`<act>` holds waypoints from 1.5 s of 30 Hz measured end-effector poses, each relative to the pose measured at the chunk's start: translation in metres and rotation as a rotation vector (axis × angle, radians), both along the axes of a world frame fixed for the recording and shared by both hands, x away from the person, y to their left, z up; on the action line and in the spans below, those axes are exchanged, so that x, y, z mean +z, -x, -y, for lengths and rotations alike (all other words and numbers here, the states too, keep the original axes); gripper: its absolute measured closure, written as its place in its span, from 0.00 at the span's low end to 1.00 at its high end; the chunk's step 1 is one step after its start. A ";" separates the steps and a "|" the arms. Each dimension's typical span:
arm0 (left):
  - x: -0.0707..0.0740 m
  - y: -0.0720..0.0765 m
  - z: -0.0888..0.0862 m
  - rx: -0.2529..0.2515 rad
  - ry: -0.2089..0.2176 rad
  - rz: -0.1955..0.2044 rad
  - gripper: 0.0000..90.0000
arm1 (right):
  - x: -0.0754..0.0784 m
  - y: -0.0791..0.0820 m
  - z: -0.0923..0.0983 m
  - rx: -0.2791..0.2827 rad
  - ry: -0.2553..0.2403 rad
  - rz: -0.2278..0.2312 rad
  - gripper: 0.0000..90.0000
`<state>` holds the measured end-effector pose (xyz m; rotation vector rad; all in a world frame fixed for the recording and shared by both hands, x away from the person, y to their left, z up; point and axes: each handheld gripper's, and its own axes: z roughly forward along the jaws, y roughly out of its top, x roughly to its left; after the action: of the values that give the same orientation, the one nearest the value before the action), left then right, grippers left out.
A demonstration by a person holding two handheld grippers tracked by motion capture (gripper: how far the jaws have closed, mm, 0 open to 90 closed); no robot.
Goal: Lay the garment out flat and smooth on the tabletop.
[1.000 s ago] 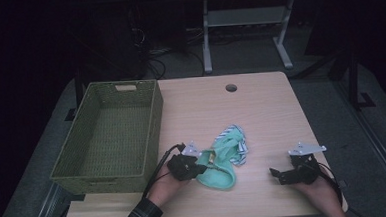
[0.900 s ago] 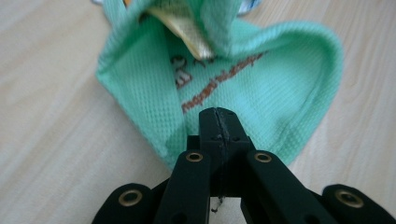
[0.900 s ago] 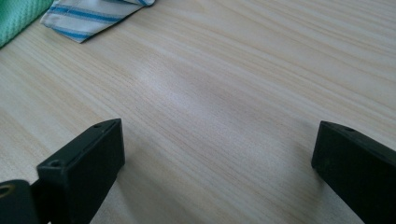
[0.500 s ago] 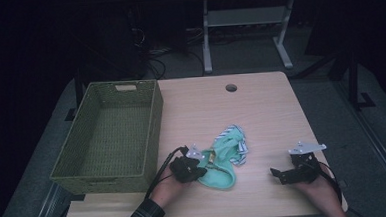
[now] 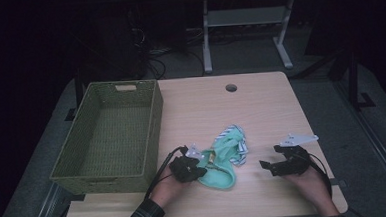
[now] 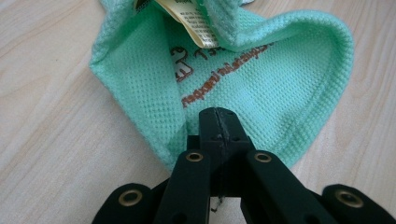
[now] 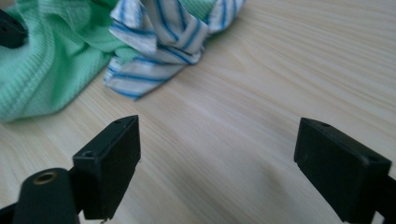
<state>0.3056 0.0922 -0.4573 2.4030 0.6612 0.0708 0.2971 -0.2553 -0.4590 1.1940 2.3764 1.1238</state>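
Observation:
A mint-green waffle-knit garment [image 5: 220,171] with a blue-and-white striped part [image 5: 236,141] lies crumpled on the wooden table [image 5: 266,109]. My left gripper [image 5: 202,169] sits at its left edge. In the left gripper view its jaws [image 6: 217,125] are shut together on the green cloth [image 6: 266,84], and a crease runs into them. A label and brown print show inside. My right gripper [image 5: 265,166] is to the right of the garment, apart from it. Its jaws [image 7: 217,149] are open over bare wood and have just been closing a little. The striped cloth [image 7: 159,37] lies ahead of them.
A woven green basket [image 5: 154,125] stands on the table's left side, beside the left hand. A cable hole [image 5: 231,88] is near the far edge. Bare wood lies between the garment and the right gripper. A metal stand is on the floor beyond the table.
My right gripper has shifted a little left toward the garment and lifted slightly. The left gripper and the garment have stayed put.

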 end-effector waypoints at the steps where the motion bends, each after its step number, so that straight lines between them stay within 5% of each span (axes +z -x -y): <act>1: 0.000 0.000 0.000 0.000 0.000 0.000 1.00 | 0.001 -0.002 -0.003 0.006 -0.004 -0.006 0.18; 17: 0.000 0.000 0.001 0.010 0.003 -0.007 1.00 | -0.002 -0.020 -0.041 0.100 -0.048 -0.035 0.30; 34: 0.000 0.000 0.001 0.009 0.004 -0.009 1.00 | -0.014 -0.029 -0.067 0.074 0.004 -0.035 0.35; 45: 0.000 0.000 0.002 0.006 0.001 -0.009 1.00 | -0.014 -0.026 -0.071 0.092 0.053 0.003 0.71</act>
<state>0.3053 0.0905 -0.4569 2.4015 0.6732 0.0619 0.3235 -0.1844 -0.4731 1.0759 2.4651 1.0821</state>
